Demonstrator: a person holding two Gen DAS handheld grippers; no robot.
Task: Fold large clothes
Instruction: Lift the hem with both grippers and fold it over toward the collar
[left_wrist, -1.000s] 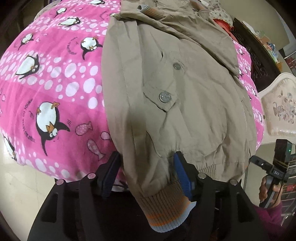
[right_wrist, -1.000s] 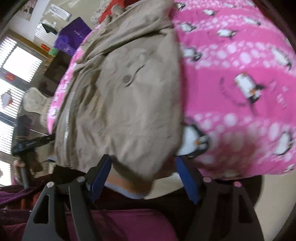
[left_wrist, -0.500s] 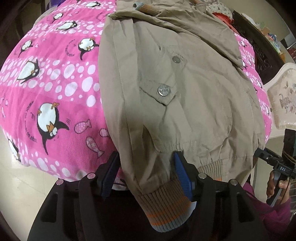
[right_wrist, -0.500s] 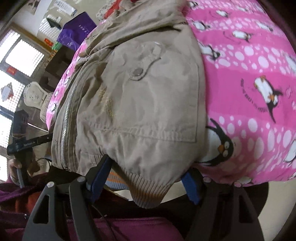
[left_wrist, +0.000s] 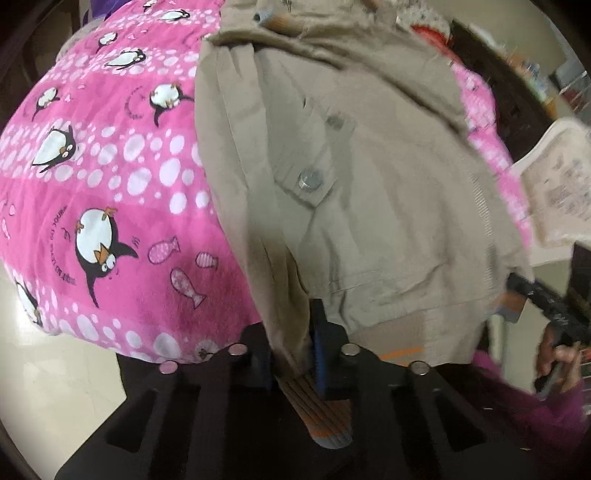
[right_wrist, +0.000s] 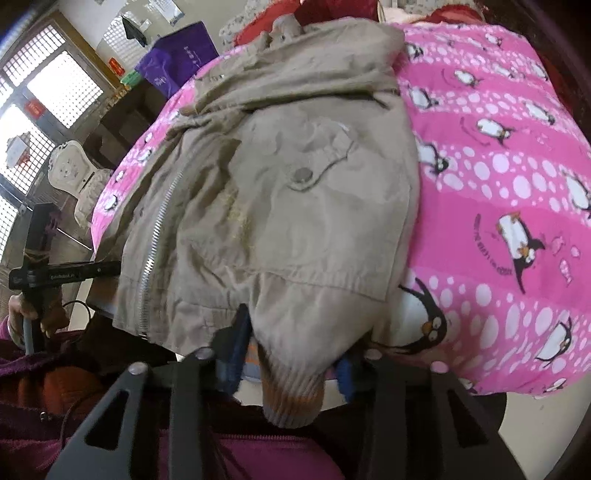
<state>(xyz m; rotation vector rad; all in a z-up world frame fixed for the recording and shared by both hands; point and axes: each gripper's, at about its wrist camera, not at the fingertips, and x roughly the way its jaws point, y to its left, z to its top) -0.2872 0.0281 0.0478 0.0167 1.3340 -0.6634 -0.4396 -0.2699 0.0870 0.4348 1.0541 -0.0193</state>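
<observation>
Left wrist view: left tongs (left_wrist: 291, 354) clamped on the ribbed hem of a khaki jacket (left_wrist: 369, 192), which lies zipped and flat on a pink penguin blanket (left_wrist: 92, 192).
Right wrist view: right tongs (right_wrist: 291, 365) straddle the opposite hem corner; whether they pinch it, I cannot tell.
Progress: early; sleeves appear tucked in, body not yet folded over.

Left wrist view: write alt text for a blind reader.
The left gripper is shut on the ribbed, orange-striped cuff of a khaki cotton jacket, which lies on a pink penguin-print fleece blanket.
</observation>
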